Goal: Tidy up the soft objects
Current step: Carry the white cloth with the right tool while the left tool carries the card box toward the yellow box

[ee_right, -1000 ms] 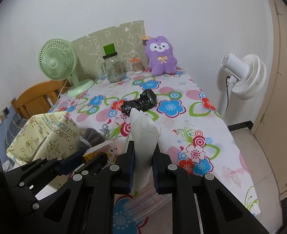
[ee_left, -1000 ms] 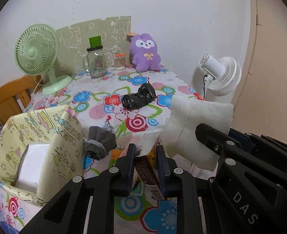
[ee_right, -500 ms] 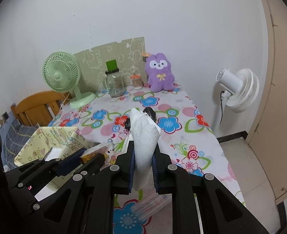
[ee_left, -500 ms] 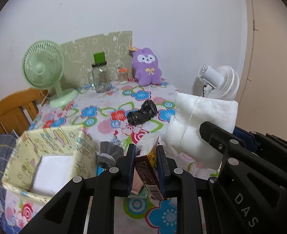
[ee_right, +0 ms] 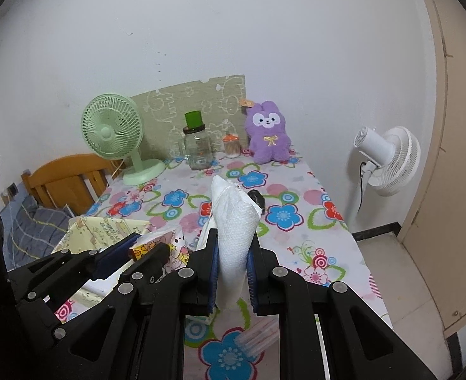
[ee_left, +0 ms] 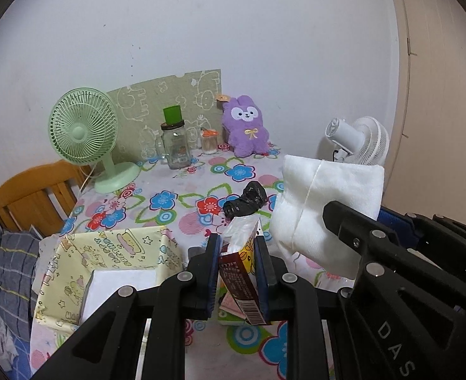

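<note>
- Left gripper (ee_left: 238,264) clenched on a tissue pack (ee_left: 239,267) — raised above the table (ee_left: 176,186), just beside the yellow box (ee_left: 74,272).
- Right gripper (ee_right: 232,274) clamps a white cloth (ee_right: 234,237), upright — folded, probably.

- The left wrist view looks forward along its gripper (ee_left: 237,264), from above the near end of the table (ee_left: 169,190), toward the back wall.
- The right wrist view sits just to its right, facing the same way, with the left gripper (ee_right: 144,248) at its lower left.
- Both share the green fan (ee_left: 82,126) (ee_right: 112,131), plush (ee_left: 247,129) (ee_right: 267,136) and white fan (ee_left: 357,142) (ee_right: 388,158).
</note>
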A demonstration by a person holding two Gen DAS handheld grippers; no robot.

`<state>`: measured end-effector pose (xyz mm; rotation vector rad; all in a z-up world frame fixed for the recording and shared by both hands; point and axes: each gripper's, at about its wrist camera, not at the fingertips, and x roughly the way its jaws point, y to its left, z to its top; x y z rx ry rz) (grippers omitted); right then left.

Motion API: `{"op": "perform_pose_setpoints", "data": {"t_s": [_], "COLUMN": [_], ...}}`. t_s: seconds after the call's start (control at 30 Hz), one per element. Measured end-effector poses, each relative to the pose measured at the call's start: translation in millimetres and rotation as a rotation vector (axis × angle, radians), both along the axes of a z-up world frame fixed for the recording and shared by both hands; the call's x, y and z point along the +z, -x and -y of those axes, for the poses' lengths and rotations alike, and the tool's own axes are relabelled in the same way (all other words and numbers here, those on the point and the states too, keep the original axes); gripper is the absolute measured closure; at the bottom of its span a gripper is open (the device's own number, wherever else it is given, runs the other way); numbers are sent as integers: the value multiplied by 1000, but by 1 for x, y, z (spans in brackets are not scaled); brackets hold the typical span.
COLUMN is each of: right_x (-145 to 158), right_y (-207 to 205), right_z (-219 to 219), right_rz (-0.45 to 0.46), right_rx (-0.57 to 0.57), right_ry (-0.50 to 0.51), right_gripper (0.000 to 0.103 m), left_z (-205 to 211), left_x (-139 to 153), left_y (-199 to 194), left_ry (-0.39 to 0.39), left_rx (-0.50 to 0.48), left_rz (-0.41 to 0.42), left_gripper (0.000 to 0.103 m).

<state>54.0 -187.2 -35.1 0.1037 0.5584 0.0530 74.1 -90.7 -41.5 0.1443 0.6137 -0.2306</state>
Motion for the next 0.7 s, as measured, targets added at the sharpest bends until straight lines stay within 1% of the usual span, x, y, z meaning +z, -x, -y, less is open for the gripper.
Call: {"op": "perform_pose_setpoints", "data": {"t_s": [0.23, 0.5, 0.7], "right_x": [7, 16, 20], "right_y": [-2, -8, -15], "right_z": [-20, -40, -61], "right_rz": [-4, 8, 10], "right_rx": [19, 58, 87], "right_ry": [40, 12, 25], "right_gripper": [84, 84, 84], "left_z": [-16, -38, -60], "left_x": [6, 18, 20], "left_y": [-1, -4, -10], "left_ry": [-13, -27, -10], "left_rx": [16, 30, 43], "left_rz": [17, 53, 56], "left_gripper": [84, 84, 84]}}
